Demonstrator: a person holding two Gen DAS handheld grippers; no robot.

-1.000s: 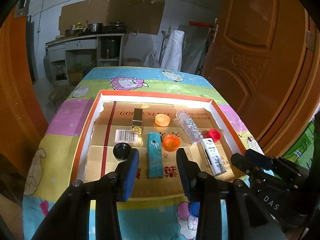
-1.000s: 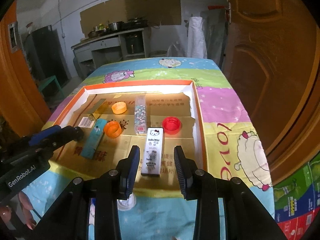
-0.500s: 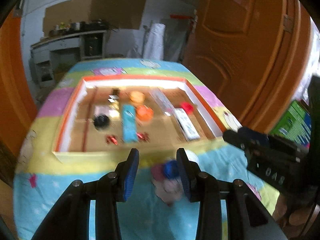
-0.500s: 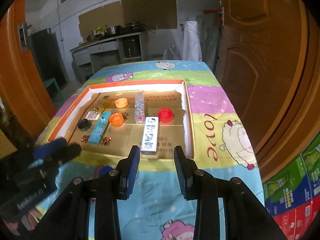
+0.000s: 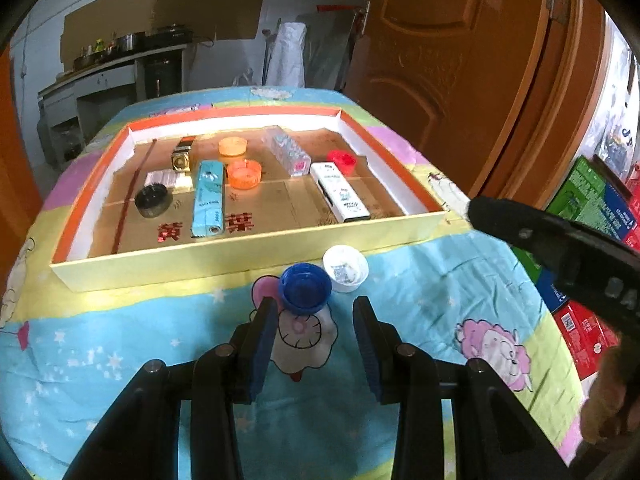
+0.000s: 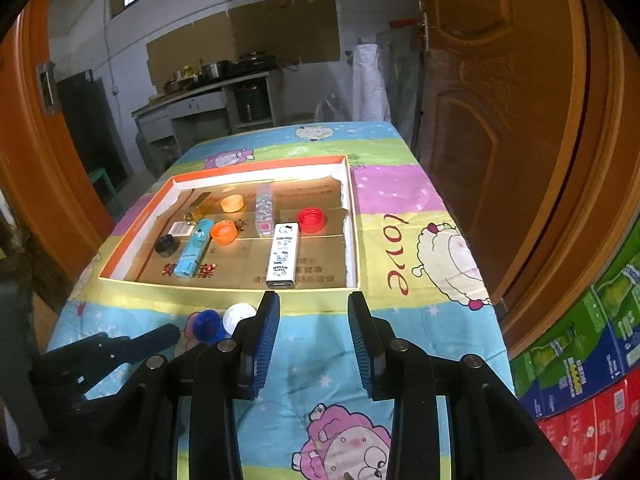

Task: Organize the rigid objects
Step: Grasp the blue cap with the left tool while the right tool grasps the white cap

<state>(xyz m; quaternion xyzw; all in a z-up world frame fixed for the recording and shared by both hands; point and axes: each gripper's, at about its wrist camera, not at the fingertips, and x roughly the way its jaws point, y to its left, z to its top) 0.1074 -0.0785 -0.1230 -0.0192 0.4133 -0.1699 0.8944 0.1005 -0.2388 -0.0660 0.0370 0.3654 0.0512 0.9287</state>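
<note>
Shallow cardboard tray [image 5: 256,258] with orange rim sits on a cartoon-print tablecloth [image 5: 120,344]; a brown door [image 5: 460,60] stands at 2 o'clock of the tray in the left wrist view.

Inside the tray, left wrist view: black cap [image 5: 153,200] at 9 o'clock of centre; teal box [image 5: 208,196] just right of it, lying lengthwise; dark orange cap [image 5: 244,174] beside the teal box's far end; pale orange cap [image 5: 232,145] at 12 o'clock of that; gold box [image 5: 182,156] at 11 o'clock; clear patterned box [image 5: 289,154] right of centre; red cap [image 5: 342,159] at 2 o'clock; white box [image 5: 339,197] at 3 o'clock, near the right wall, its near end close to the front wall.

Outside the tray, on the cloth just in front of the front wall: blue cap [image 5: 305,288] and white cap [image 5: 345,268], open side up, touching or nearly so; white one at 2 o'clock of the blue.

Left gripper [image 5: 314,340]: jaws apart, nothing between the pads; blue cap lies just ahead of the fingertips, nearer the left finger.

Right gripper [image 6: 313,334]: jaws apart, empty, over bare cloth; near end of the white box [image 6: 284,256] straight ahead at 12 o'clock beyond the tray wall; both loose caps at 9 o'clock of its left finger, the blue one [image 6: 207,326] farther out than the white [image 6: 239,316].
</note>
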